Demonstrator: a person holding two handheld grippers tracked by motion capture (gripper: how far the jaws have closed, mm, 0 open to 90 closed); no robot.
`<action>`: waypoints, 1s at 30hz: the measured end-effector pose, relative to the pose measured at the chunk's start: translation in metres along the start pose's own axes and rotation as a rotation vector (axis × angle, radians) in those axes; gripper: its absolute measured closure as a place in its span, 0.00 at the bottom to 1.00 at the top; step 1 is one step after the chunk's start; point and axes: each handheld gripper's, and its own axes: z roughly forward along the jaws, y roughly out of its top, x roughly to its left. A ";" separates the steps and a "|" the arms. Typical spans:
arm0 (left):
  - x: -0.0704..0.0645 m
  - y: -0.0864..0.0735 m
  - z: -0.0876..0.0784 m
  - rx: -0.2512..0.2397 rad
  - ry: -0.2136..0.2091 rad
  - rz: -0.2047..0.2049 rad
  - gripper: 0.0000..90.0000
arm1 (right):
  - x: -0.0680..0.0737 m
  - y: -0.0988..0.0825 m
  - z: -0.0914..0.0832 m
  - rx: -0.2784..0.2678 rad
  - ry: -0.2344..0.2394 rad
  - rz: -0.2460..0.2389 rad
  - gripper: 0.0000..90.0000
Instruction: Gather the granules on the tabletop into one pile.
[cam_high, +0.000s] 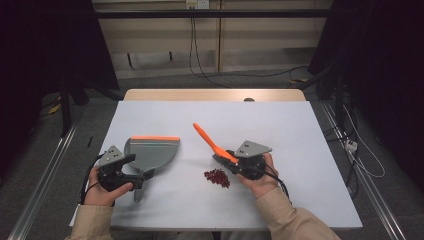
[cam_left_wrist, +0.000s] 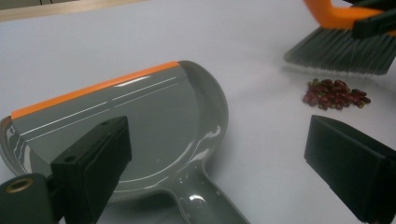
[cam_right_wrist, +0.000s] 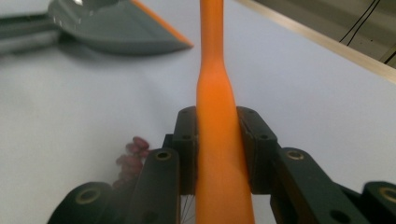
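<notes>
A grey dustpan (cam_high: 152, 150) with an orange lip lies flat on the white table, left of centre. My left gripper (cam_high: 134, 169) is open over its handle; in the left gripper view the dustpan handle (cam_left_wrist: 201, 200) runs between the two spread jaws without touching either, gripper (cam_left_wrist: 219, 149). My right gripper (cam_high: 226, 157) is shut on the orange handle of a brush (cam_high: 210, 141), pads pressing both sides of the brush handle (cam_right_wrist: 217, 140). The grey bristles (cam_left_wrist: 341, 51) rest just behind a small pile of red beans (cam_high: 216, 177) (cam_left_wrist: 335, 93) (cam_right_wrist: 133, 156).
The white table top (cam_high: 280, 125) has bare room at the back and right. Beyond its far wooden edge (cam_high: 215, 94) are dark floor and hanging cables (cam_high: 195, 55). Metal rails run along both sides of the table.
</notes>
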 end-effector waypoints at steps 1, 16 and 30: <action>-0.001 -0.001 0.000 -0.001 -0.003 -0.002 0.08 | -0.003 0.001 -0.003 -0.002 -0.005 -0.003 0.80; -0.004 -0.014 -0.001 0.042 0.030 0.000 0.09 | -0.039 -0.017 -0.039 -0.048 0.006 0.104 0.80; 0.001 -0.023 0.009 0.117 0.105 -0.045 0.10 | -0.044 -0.025 -0.048 -0.045 -0.014 0.131 0.80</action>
